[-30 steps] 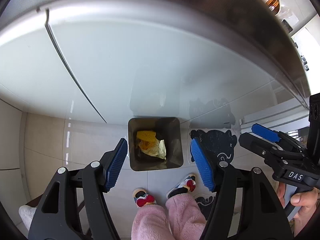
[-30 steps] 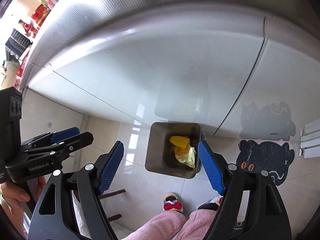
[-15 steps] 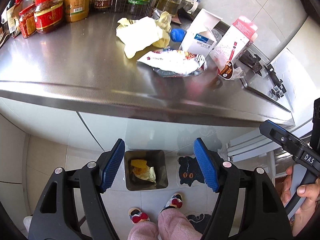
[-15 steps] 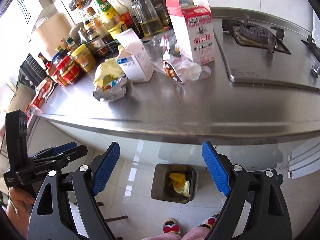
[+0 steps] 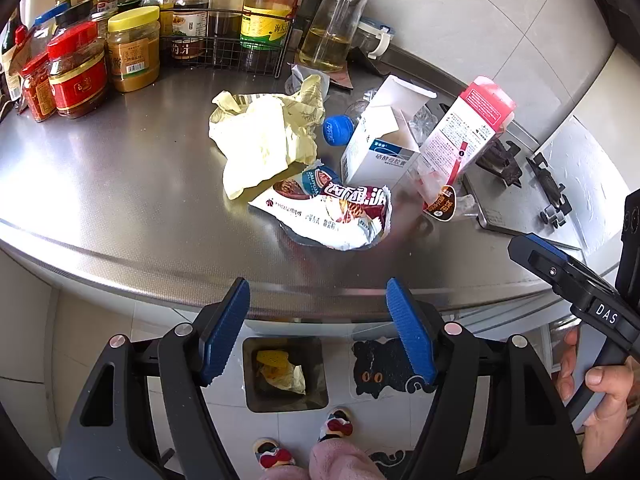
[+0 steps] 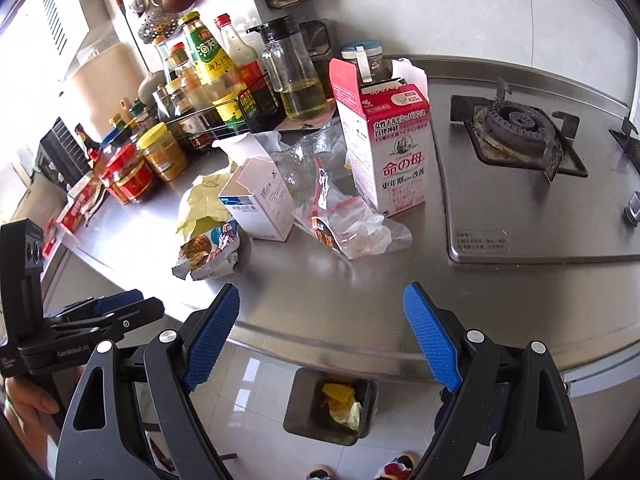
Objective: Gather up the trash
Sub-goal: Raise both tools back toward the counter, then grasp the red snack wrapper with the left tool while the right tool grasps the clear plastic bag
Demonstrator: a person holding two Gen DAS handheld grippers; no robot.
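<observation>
You are holding the left tool (image 5: 318, 332) over the front edge of the steel counter (image 5: 120, 184), with its blue pads standing well apart and nothing between them. The right tool (image 6: 320, 336) is standing likewise at the counter edge, spread wide and gripping nothing. The trash is lying grouped in the middle of the counter: a crumpled yellow wrapper (image 5: 260, 136) is sitting toward the back, and a flattened snack bag (image 5: 332, 210) is lying just in front of it, nearest the left tool. A white and blue carton (image 5: 380, 148) is standing with its top flap open just behind the snack bag, and a blue bottle cap (image 5: 336, 130) is showing beside it. A red and white box (image 6: 386, 144) is standing upright, also open at the top, next to the gas burner (image 6: 516, 124). A clear plastic bag (image 6: 352, 228) is lying in front of that box, touching its base. The bin (image 5: 284, 376) is sitting on the floor below the counter edge, holding yellow scraps. Jars and bottles are standing along the back wall. Your feet are showing in patterned slippers (image 5: 336, 428) just in front of the bin.
</observation>
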